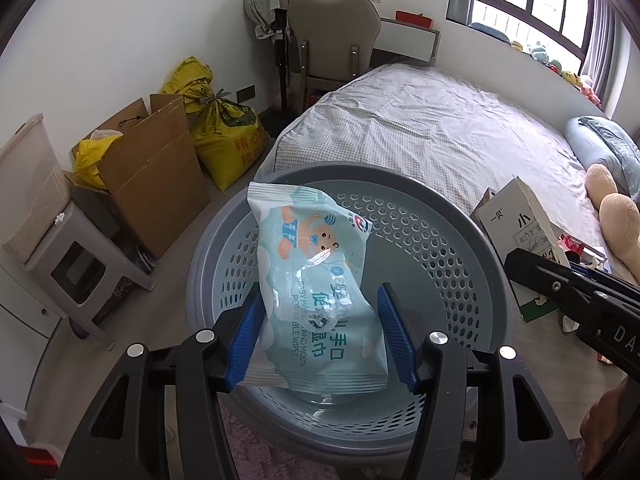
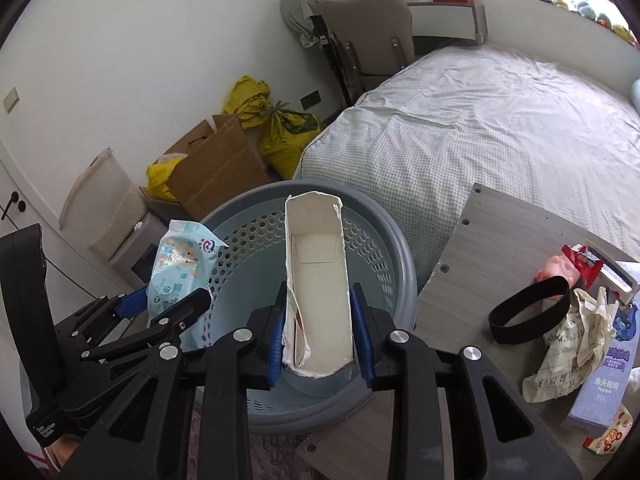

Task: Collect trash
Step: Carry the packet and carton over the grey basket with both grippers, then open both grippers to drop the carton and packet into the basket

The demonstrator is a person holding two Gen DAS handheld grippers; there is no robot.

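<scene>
At the far left of the room, around nine to ten o'clock from the bin, a cardboard box [image 1: 152, 168] sits on the floor with yellow sacks [image 1: 224, 136] behind it toward eleven.

Next comes the left gripper [image 1: 318, 336], clamped on a pack of baby wipes [image 1: 316, 280]; its blue pads [image 1: 244, 340] press the pack's two long edges, and the pack hangs right over the mouth of the grey perforated basket [image 1: 460, 240], which looks empty apart from something pale at the bottom that cannot be made out.

To its right, at about three o'clock, the right gripper [image 2: 318, 332] is squeezed onto a torn white carton [image 2: 316, 280], open side facing the camera, also held above the basket [image 2: 388, 248]. Farther right, at three to four o'clock from the bin, a grey wooden board [image 2: 500, 248] carries more litter: a black band [image 2: 528, 312], crumpled paper [image 2: 576, 340] and a lilac box [image 2: 600, 384]. The bed [image 2: 480, 120] fills the one to two o'clock side.

The step in hand appears to be the drop: both pieces are carried and poised over the bin. The next move calls for spreading each pair of tongs so the pack and carton fall inside the rim, keeping them from snagging on each other, then returning to the litter on the board.
</scene>
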